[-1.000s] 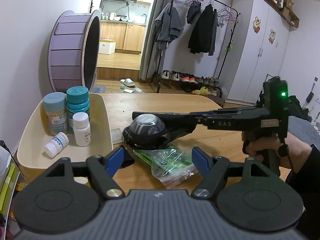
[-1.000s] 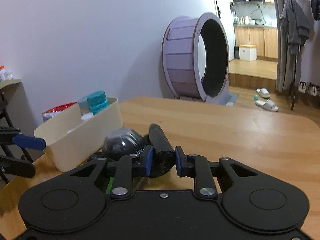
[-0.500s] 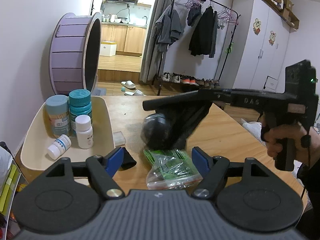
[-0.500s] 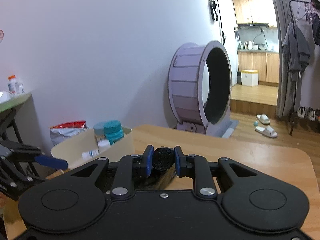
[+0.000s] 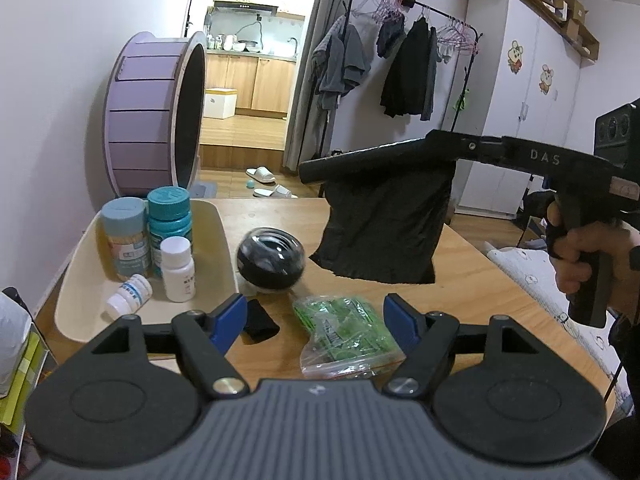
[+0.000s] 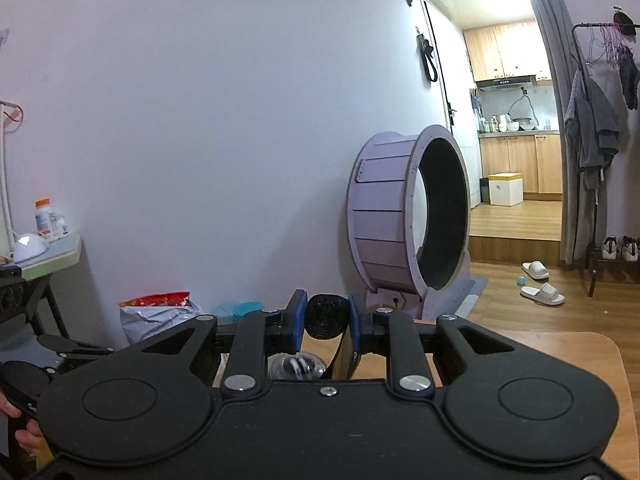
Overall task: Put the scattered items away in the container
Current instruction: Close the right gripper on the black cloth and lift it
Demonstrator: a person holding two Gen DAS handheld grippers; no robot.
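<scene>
Tidying looks partly done: four bottles sit in the cream oval plastic container (image 5: pixel 224 240), while a glossy black ball (image 5: pixel 271 260), a clear bag of green packets (image 5: pixel 344 336) and a small black piece (image 5: pixel 259 321) lie on the wooden worktop (image 5: pixel 460 280). Above it, the right claw (image 6: pixel 327 322) grips a roll of thin black bags (image 5: pixel 384 232), one limp sheet hanging loose. The left claw (image 5: pixel 314 322) gapes wide, holding nothing.

Background. A purple wheel (image 5: pixel 154 114) stands on the floor against the wall, beside the kitchen doorway (image 5: pixel 256 40). A clothes rack (image 5: pixel 400 52) holds dark garments; white slippers (image 5: pixel 262 174) lie beneath it. A white wardrobe (image 5: pixel 528 92) bears cartoon stickers. A snack bag (image 6: pixel 160 314) sits by the wall.
</scene>
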